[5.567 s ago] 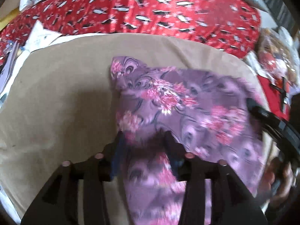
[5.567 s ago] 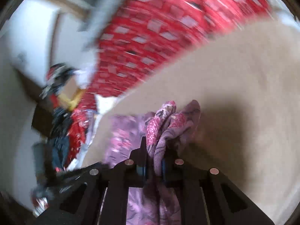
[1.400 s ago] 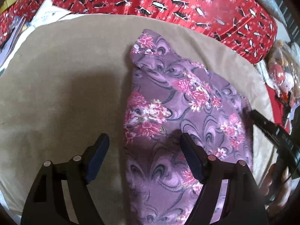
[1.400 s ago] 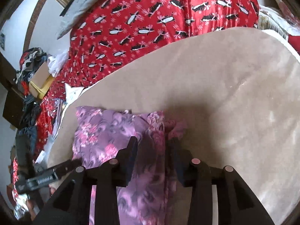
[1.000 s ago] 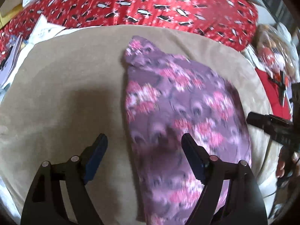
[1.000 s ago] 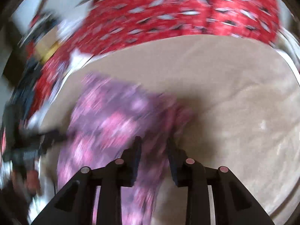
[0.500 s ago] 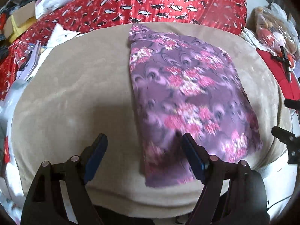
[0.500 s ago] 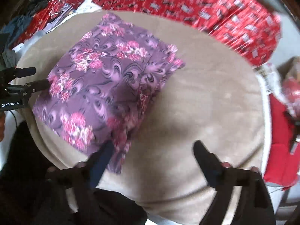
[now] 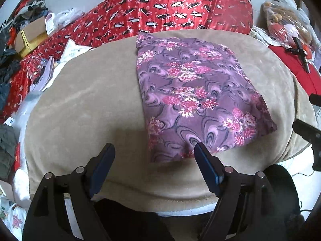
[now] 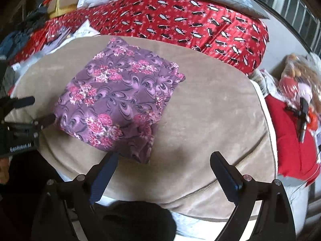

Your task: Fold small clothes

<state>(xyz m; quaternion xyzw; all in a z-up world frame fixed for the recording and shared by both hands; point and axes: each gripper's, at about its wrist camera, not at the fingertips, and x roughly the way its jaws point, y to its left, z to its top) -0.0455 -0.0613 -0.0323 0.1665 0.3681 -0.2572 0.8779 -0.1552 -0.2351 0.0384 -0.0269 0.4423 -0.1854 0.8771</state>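
- Hovering with jaws spread and empty, the left gripper [image 9: 153, 158] faces the cloth's near edge, seemingly between folds.
- Folded into a neat rectangle, the purple floral cloth [image 9: 192, 96] lies flat on the tan cushion [image 9: 80, 108].
- Spread and empty too, the right gripper [image 10: 164, 166] hangs off its layered side.

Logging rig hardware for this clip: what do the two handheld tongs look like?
Both the left tongs and right tongs are matte black angular frames with silver rivets and two fingers faced with dark blue pads. From the right wrist view, the left unit's black body carries white "GenRobot.AI" lettering.
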